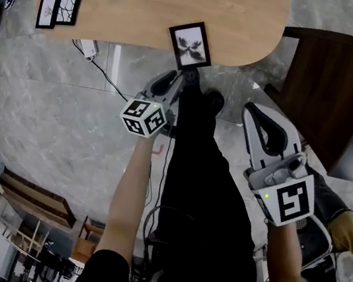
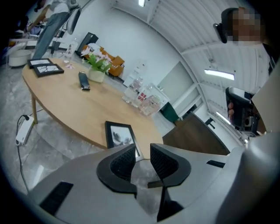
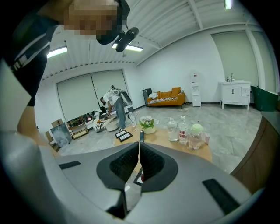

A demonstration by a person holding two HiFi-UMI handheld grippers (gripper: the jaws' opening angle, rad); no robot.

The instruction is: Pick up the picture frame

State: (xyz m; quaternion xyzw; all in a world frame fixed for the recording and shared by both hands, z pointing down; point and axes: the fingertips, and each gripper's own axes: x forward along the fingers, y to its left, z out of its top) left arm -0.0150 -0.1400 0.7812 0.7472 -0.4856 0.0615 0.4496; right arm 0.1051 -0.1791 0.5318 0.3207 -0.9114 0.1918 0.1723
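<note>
At table's near edge: left claw lined up on the target, no contact yet.
Picture frame [image 1: 190, 45] [image 2: 120, 133] lies flat right at the rim of the wooden table [image 1: 186, 5] [image 2: 65, 96]; that likely leaves room for a jaw under its border. Left gripper [image 1: 181, 79] [image 2: 143, 151] sits just at its 6 o'clock, jaws slightly spread with nothing between, probably sized for the thin edge. Right gripper [image 1: 260, 121] [image 3: 139, 151] hangs at 4 o'clock, well apart, jaws pressed together and empty, apparently just standby. Two small frames [image 1: 59, 7] at 10 o'clock look irrelevant.
</note>
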